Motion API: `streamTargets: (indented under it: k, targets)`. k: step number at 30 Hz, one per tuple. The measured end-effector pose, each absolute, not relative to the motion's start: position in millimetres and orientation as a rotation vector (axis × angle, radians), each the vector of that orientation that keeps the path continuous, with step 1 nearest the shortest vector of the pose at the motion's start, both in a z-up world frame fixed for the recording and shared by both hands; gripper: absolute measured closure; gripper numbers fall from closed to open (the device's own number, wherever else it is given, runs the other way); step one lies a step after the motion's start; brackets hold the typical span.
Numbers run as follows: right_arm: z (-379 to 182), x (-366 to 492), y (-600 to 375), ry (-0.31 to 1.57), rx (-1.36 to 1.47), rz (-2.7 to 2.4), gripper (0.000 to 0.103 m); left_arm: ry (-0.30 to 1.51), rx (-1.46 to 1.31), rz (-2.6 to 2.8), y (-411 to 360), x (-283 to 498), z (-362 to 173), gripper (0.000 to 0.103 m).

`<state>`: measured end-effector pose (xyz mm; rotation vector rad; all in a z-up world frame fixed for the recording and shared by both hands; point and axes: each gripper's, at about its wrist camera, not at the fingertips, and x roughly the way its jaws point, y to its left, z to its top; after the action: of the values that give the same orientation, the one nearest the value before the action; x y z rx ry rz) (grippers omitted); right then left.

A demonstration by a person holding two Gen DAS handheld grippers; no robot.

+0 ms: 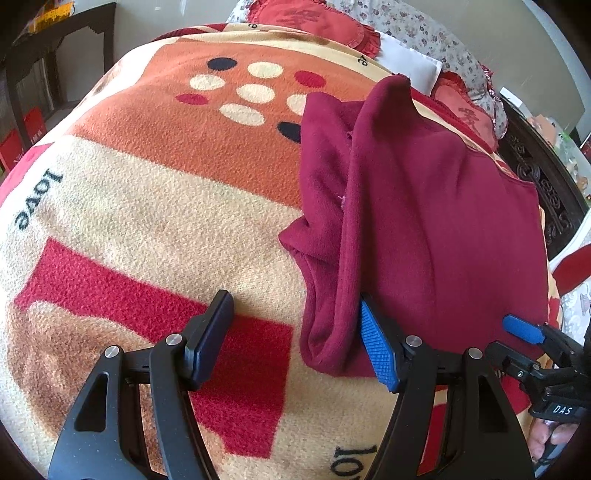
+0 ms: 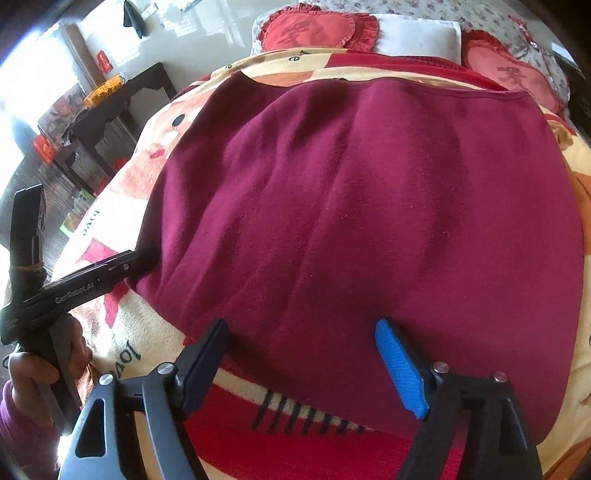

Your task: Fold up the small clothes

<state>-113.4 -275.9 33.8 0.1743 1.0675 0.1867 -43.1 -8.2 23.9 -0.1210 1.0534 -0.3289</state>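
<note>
Garment (image 2: 351,206), a maroon knit piece, lies spread on the patterned fleece blanket (image 1: 147,229) that covers the bed, its near hem toward both tools and its far edge close to the red heart cushions (image 2: 317,31). Starting at the left: the left gripper (image 1: 295,339) stands with its jaws spread wide, holding nothing; its blue-padded finger (image 1: 376,343) sits right against the bunched left edge of the cloth, where a folded flap or sleeve (image 1: 325,229) lies doubled with loose creases. Moving right, the broad middle panel looks fairly flat, with shallow wrinkles running lengthwise. Further right, the right gripper (image 2: 303,365) is likewise spread and empty, poised at the near hem, one finger to either side of a stretch of it. To do this step well, I judge each claw should pinch the hem near a corner, taking all layers at once. The lift should be level so the fold line stays straight, and the doubled left flap should be smoothed inward first, lest it bunch under the fold.
</note>
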Motion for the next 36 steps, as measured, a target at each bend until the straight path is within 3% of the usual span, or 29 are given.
streamTargets:
  k: [36]
  targets:
    - [33.5,-113.0,-245.8,1.121,0.029,0.069,0.022,1.049,-0.11,-0.315,-15.0,-48.9,25.3,0.034]
